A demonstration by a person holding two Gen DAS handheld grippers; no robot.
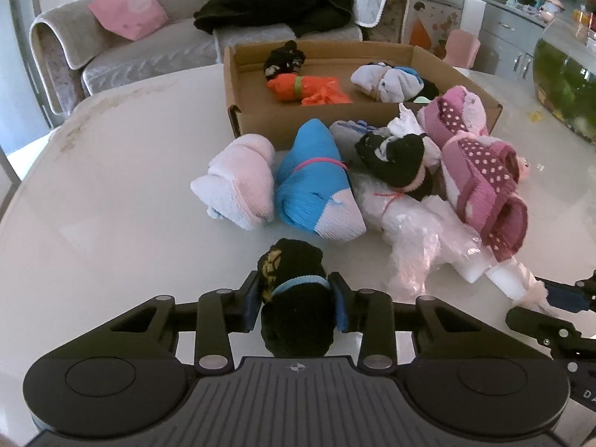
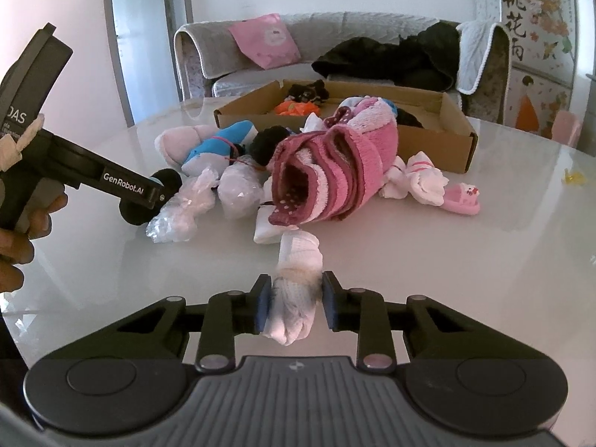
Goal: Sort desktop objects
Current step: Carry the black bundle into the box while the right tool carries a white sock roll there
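A black sock roll [image 1: 294, 290] with a blue band sat low at centre, clamped between blue pads. A white sock roll [image 2: 296, 287] lay likewise pinched at lower centre. Pink, blue and dotted bundles [image 1: 480, 182] crowded mid-frame before the cardboard box [image 1: 257, 130], which held an orange roll [image 1: 309, 89].

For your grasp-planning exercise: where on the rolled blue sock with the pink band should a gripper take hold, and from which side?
Grip the blue sock roll across its narrower upper half, near the pink band, coming from above. It lies flat, wedged between the pale pink roll and the plastic-wrapped bundle, so side approaches look blocked.
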